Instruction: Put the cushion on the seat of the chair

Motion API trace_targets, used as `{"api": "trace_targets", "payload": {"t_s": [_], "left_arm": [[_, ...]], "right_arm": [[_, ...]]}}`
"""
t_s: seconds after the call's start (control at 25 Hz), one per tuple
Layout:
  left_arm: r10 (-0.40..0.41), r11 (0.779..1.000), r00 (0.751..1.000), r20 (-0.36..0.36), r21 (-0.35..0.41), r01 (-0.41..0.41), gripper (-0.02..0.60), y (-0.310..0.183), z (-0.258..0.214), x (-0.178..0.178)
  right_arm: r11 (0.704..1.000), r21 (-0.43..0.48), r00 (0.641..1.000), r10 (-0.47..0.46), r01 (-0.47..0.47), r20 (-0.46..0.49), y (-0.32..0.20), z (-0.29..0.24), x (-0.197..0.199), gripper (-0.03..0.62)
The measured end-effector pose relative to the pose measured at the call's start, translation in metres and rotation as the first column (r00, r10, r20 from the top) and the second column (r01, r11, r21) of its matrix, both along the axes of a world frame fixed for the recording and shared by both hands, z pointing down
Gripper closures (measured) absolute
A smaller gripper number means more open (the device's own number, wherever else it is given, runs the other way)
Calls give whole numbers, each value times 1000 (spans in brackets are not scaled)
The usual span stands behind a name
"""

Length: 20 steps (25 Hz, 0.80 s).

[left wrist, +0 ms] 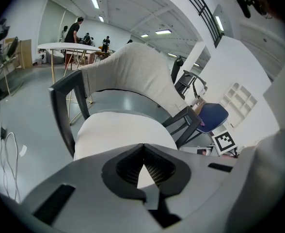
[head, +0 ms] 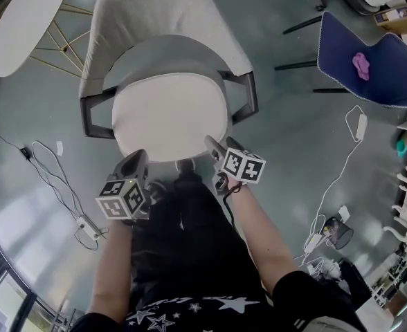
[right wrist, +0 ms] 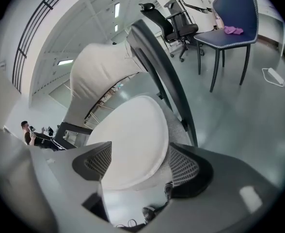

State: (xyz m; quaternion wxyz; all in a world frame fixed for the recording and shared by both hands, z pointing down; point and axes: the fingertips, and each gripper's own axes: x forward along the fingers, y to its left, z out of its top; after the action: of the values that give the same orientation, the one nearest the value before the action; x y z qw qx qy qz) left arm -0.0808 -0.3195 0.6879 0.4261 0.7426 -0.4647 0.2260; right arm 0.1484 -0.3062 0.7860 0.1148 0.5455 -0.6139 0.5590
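The glossy grey floor (head: 300, 130) spreads under everything. On it stands the armchair (head: 155, 12), with a curved back of pale grey woven fabric and dark, angular arm frames. The off-white rounded cushion (head: 169, 113), smooth-covered with a piped rim, lies flat on the seat between the two arm frames, its front edge toward the person. Off to the right is a navy-blue shell side chair (head: 380, 71) on thin dark legs, with a crumpled pink cloth (head: 360, 65) on its seat. At upper left is a white oval table (head: 23, 26) on thin gold wire legs.

The right tongs (head: 214, 145) sit at the cushion's front right rim. Their ribbed dark pads stand wide apart, and the rim shows in the gap with neither pad pressing on it. The left tongs (head: 137, 158) are near the front left rim. Their pad tips meet, leaving only a narrow wedge-shaped slit, and they grip nothing.
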Motion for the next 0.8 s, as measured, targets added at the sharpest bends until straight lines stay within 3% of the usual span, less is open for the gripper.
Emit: {"api": "trace_targets", "payload": {"t_s": [0.12, 0.44, 0.8], "left_arm": [[-9, 1000, 1000, -20, -14, 9, 574, 11, 5, 2], [-13, 1000, 997, -82, 17, 14, 574, 44, 4, -2], [40, 992, 995, -97, 123, -27, 574, 109, -40, -25]], "right_arm": [[998, 44, 999, -39, 40, -11, 4, -6, -8, 241], [987, 143, 996, -62, 71, -68, 17, -22, -29, 332], [945, 325, 986, 28, 26, -163, 58, -94, -42, 565]]}}
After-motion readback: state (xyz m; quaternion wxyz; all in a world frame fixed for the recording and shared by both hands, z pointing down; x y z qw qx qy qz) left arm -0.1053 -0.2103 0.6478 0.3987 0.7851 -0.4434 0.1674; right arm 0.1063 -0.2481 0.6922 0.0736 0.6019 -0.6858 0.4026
